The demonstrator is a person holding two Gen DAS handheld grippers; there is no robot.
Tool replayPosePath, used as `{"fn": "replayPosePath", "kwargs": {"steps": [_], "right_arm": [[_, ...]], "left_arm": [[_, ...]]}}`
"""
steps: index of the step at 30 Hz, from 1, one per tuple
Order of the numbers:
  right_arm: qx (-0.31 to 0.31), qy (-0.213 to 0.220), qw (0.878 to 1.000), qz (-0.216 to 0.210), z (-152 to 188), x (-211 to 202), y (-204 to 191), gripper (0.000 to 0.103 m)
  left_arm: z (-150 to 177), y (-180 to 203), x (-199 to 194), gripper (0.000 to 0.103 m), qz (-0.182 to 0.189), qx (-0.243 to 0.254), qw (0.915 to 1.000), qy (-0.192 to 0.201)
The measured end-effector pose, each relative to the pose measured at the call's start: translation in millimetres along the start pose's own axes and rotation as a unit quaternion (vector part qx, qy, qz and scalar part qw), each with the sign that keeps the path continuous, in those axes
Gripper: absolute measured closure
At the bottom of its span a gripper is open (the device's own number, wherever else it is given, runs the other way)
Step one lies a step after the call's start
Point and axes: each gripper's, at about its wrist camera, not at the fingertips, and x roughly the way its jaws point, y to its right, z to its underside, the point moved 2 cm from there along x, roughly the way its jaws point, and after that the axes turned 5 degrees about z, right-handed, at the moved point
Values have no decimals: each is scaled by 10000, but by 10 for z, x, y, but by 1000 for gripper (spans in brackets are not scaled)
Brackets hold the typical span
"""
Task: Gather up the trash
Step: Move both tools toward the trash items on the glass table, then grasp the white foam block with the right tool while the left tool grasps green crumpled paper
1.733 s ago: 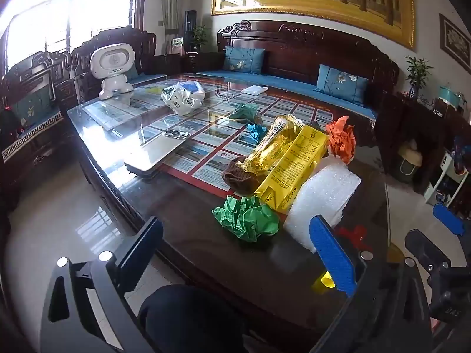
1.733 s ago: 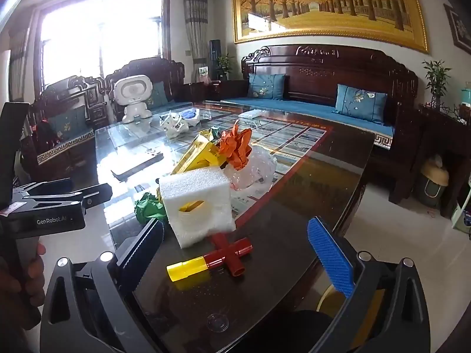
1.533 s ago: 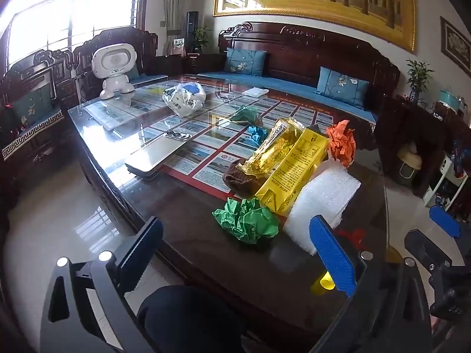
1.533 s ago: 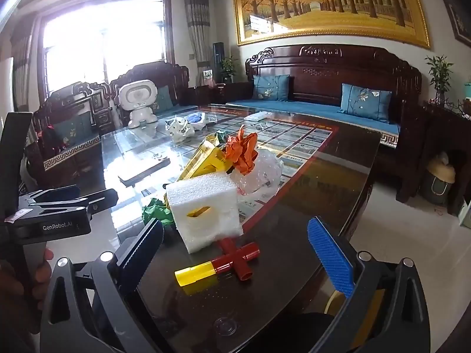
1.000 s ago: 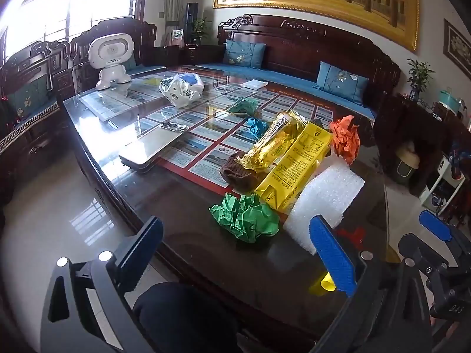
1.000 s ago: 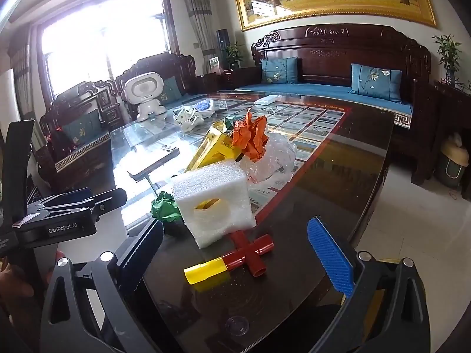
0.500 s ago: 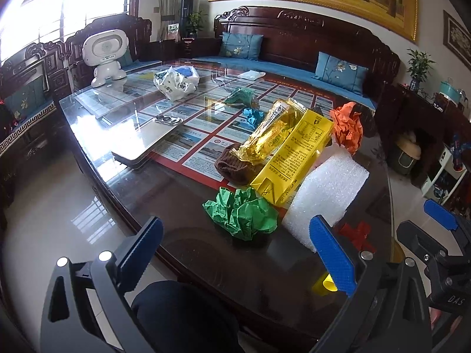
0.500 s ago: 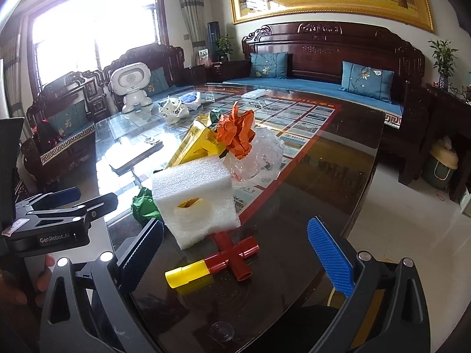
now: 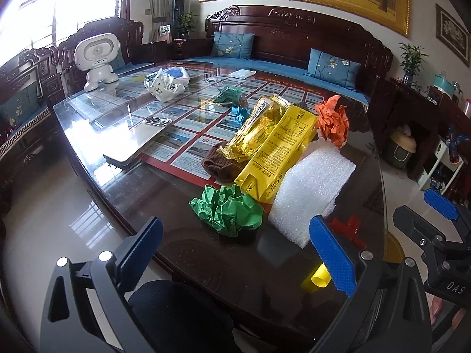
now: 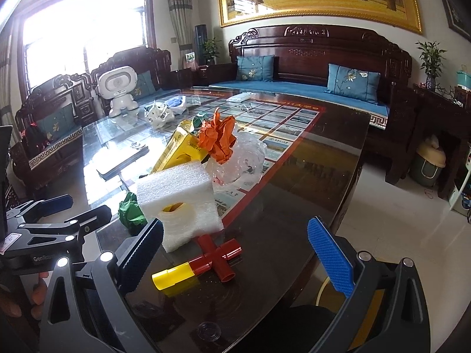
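A pile of trash lies on the near end of the glass-topped table (image 9: 126, 188). It holds a green paper ball (image 9: 228, 210), a white foam block (image 9: 312, 194), a yellow carton (image 9: 276, 156), a gold foil wrapper (image 9: 259, 129), an orange paper ball (image 9: 332, 120) and a brown knit piece (image 9: 219, 163). My left gripper (image 9: 235, 247) hangs open just short of the green paper ball, holding nothing. My right gripper (image 10: 235, 250) is open and empty above a red and yellow pipe fitting (image 10: 203, 264), in front of the foam block (image 10: 179, 203). Clear crumpled plastic (image 10: 244, 158) lies behind it.
Farther back on the table are a phone (image 9: 138, 141), a white plastic bag (image 9: 164, 83), teal and green wrappers (image 9: 232, 97) and a white toy robot (image 9: 97, 56). Dark wooden sofas ring the table. A small bin (image 9: 401, 147) stands on the floor at right.
Both grippers have drifted slightly nearer the trash pile and stay open. Nothing on the table has moved or been taken hold of.
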Motion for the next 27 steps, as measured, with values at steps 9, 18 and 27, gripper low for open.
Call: {"fn": "replayPosePath", "kwargs": {"steps": [9,18,27], "right_arm": [[-210,-14,9996,-180,-5,138,-58,8],[-497,-282,9983,-70,-34,482,-106,14],[-588,-637,9960,-210,-19,735,-176,22]], "left_arm": [[37,-114,107,4,-164,-27,9998,-66],[26,-232,332,4,-28,-121,9997,-222],[-13,-309,418,4,87,-164,9995,-248]]}}
